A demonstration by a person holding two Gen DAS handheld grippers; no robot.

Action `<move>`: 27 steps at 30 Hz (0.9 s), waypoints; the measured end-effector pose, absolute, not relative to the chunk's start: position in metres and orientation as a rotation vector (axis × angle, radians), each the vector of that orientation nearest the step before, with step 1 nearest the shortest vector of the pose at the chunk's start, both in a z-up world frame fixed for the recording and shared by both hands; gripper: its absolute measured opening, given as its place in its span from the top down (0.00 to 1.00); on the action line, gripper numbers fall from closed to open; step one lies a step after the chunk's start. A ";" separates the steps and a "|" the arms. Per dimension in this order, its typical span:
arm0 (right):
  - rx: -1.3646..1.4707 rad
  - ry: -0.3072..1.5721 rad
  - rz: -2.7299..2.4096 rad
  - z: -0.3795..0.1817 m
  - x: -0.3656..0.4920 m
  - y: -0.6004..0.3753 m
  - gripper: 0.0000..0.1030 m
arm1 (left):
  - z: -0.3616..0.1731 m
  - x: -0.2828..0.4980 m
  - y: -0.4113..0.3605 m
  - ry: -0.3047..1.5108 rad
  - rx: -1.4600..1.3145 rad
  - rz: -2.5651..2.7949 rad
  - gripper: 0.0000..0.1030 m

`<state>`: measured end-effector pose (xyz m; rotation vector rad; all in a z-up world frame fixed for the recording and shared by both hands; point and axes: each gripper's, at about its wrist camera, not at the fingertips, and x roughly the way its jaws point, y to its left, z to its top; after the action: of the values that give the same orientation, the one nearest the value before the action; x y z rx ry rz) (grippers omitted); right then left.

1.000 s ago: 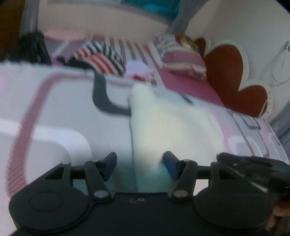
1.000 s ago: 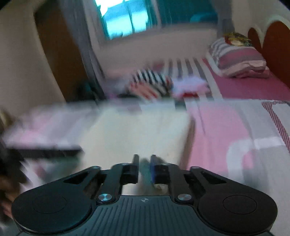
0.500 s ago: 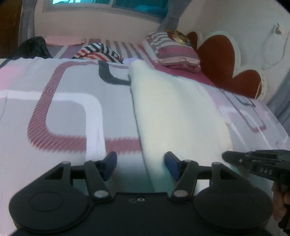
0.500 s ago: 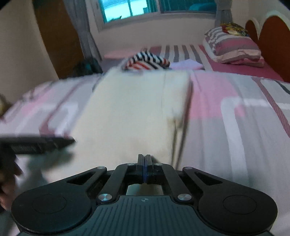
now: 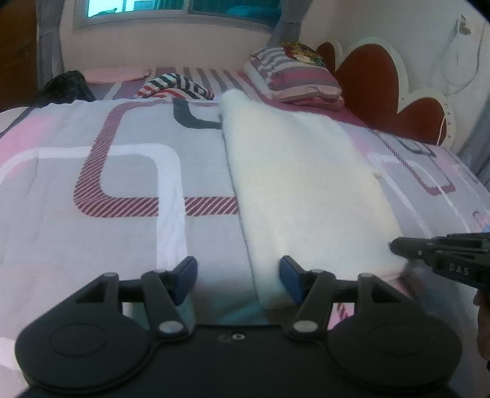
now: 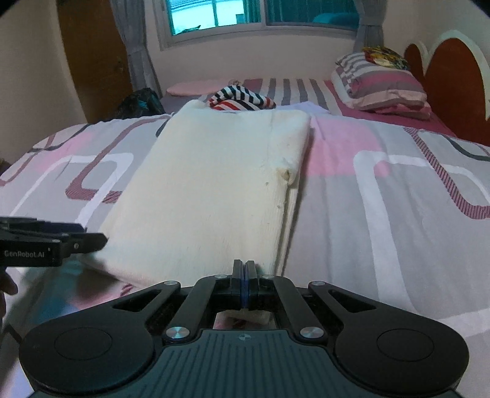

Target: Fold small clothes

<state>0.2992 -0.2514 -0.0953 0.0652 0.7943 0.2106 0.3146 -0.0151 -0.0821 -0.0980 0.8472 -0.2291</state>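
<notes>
Bedroom, bed covered by a grey-pink patterned bedspread (image 5: 128,245), window (image 6: 214,18) on the far wall, brown door (image 6: 95,58) at left. Far left on the bed edge a dark bag (image 5: 65,87), then a striped garment (image 5: 176,88) bunched up, then a striped pillow (image 5: 294,76), red scalloped headboard (image 5: 379,88) at right. No containers in view.

Left gripper (image 5: 237,277) points down toward the bedspread, jaws apart. The near-left corner of the cream cloth (image 5: 294,183) sits between them, beside the right blue fingertip (image 5: 291,277); cannot tell if that tip touches it, left tip is clear of it.

Cream cloth lies flat in the middle of the bed, folded into a long rectangle running away from the cameras, small tear or stain on its right edge.

Right gripper (image 6: 244,271) also tilts down, jaws pressed together, clamped on the cloth's near edge; a bit of fabric shows behind the fingertips. A hand (image 6: 6,290) partly visible at the right-wrist view's left edge.
</notes>
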 end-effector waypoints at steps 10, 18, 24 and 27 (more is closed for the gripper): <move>0.088 0.827 0.235 -0.099 0.287 -0.243 1.00 | -0.084 0.313 -0.013 0.879 -0.089 -0.227 0.35; 0.230 0.737 0.201 -0.076 0.287 -0.267 1.00 | -0.070 0.331 0.007 0.853 -0.164 -0.215 0.34; 0.426 0.656 0.137 -0.071 0.321 -0.309 0.15 | -0.074 0.379 0.020 0.853 -0.371 -0.279 0.30; 0.524 0.688 0.156 -0.078 0.347 -0.328 0.20 | -0.085 0.404 0.024 0.891 -0.430 -0.298 0.33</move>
<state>0.3470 -0.3282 -0.0776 0.5240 0.6880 0.1559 0.4042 0.0237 -0.0845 -0.4300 0.8905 -0.2977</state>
